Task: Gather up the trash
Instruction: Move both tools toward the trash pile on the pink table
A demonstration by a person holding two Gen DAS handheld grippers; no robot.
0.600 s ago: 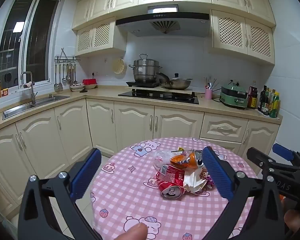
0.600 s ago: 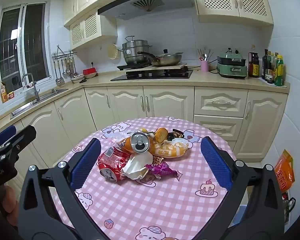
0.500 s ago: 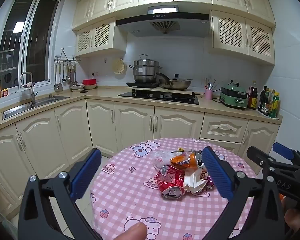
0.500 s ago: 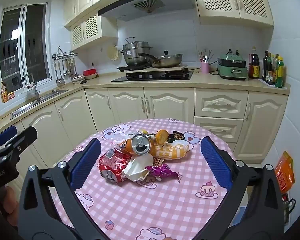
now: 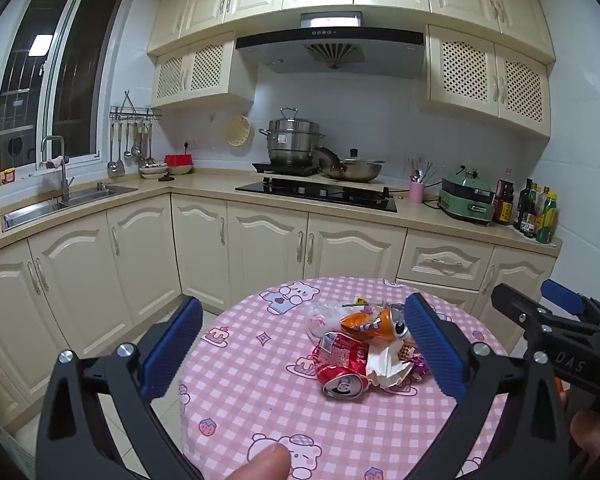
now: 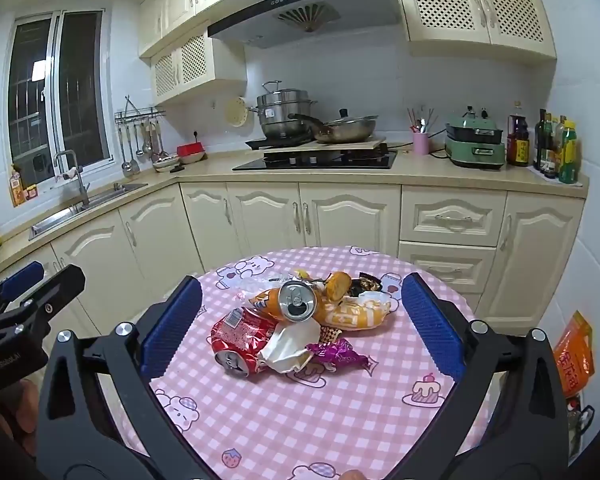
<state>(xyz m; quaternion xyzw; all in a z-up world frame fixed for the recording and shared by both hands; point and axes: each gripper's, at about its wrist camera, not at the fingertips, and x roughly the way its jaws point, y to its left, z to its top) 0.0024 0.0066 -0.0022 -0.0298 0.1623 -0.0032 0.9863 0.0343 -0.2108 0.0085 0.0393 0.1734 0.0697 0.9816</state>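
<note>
Both hand-held grippers hover above the round desk point(image 6: 380, 420), jaws spread wide, nothing in either one! Left hand-held gripper point(image 5: 300, 350) and right hand-held gripper point(image 6: 300, 324) both frame the trash heap at the desk's middle: crushed red can point(image 6: 238, 340), orange can point(image 6: 296, 300) lying on top, white wrapper point(image 6: 288, 346), purple wrapper point(image 6: 336, 354), yellow snack bag point(image 6: 354, 312). Risk here: pinch the red can and the orange one, resting against it, could roll off the desk. No bin shows anywhere. The dark bits behind the heap are too small to identify.
</note>
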